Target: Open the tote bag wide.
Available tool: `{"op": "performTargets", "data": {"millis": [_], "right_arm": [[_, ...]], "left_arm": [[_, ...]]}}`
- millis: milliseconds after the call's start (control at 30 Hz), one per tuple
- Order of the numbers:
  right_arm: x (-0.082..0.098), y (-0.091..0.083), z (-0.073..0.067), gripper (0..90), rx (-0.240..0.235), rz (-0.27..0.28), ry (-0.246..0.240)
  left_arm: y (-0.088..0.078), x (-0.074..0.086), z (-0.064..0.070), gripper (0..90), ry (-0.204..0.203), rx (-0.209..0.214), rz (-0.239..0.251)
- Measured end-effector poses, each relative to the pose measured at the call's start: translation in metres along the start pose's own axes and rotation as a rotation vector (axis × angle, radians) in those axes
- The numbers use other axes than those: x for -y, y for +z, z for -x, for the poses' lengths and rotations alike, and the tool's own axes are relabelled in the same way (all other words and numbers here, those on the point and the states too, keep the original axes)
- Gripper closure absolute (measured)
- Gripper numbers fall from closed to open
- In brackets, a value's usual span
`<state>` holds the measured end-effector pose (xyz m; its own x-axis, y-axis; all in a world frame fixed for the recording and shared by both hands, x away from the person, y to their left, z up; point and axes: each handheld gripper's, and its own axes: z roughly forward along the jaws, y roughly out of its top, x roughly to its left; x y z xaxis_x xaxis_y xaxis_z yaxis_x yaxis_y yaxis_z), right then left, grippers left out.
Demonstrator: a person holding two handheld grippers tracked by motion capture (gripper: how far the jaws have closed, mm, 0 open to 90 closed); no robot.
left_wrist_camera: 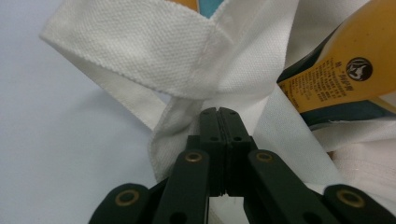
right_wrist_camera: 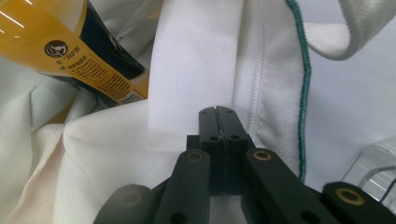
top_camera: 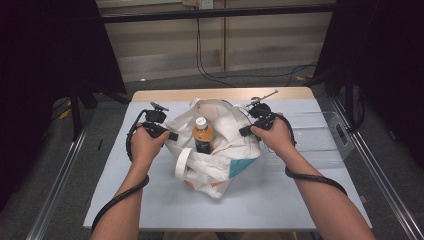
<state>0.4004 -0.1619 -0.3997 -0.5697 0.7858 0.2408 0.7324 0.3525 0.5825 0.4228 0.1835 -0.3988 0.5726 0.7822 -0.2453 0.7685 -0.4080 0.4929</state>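
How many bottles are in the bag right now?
1: an orange drink bottle stands in the open mouth of the white tote bag, between the two grippers. The fabric may hide others deeper inside.

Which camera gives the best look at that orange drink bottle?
The high view: the bottle stands whole in the white bag, cap up. The left and right gripper views catch just part of its label.

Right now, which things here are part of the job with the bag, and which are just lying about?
In the job:
white tote bag, each side pinched
orange drink bottle, standing inside it
left claw, shut on the bag's cloth
right claw, shut on the bag's cloth

Lying about:
clear plastic bin, beside the bag
black cables on the floor beyond the table
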Motion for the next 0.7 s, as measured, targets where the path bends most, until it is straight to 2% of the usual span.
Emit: {"op": "performTargets", "data": {"millis": [133, 167, 300, 500, 700], "right_arm": [[0.001, 0.001, 0.0, 90.0, 0.003, -0.004, 0.001], [0.001, 0.001, 0.0, 90.0, 0.005, -0.004, 0.001], [0.002, 0.003, 0.0, 90.0, 0.004, 0.0, -0.003], [0.003, 0.005, 0.0, 89.8, 0.008, -0.01, 0.003], [0.004, 0.007, 0.0, 89.9, 0.011, -0.015, 0.002]], "left_arm": [[0.002, 0.003, 0.0, 89.3, -0.013, 0.003, 0.004], [0.002, 0.003, -0.001, 89.3, 0.0, 0.002, -0.009], [0.005, 0.006, -0.001, 89.3, -0.013, 0.004, -0.005], [0.007, 0.008, -0.003, 89.3, -0.006, 0.005, -0.013], [0.012, 0.012, -0.002, 89.3, -0.016, 0.007, -0.012]]}}
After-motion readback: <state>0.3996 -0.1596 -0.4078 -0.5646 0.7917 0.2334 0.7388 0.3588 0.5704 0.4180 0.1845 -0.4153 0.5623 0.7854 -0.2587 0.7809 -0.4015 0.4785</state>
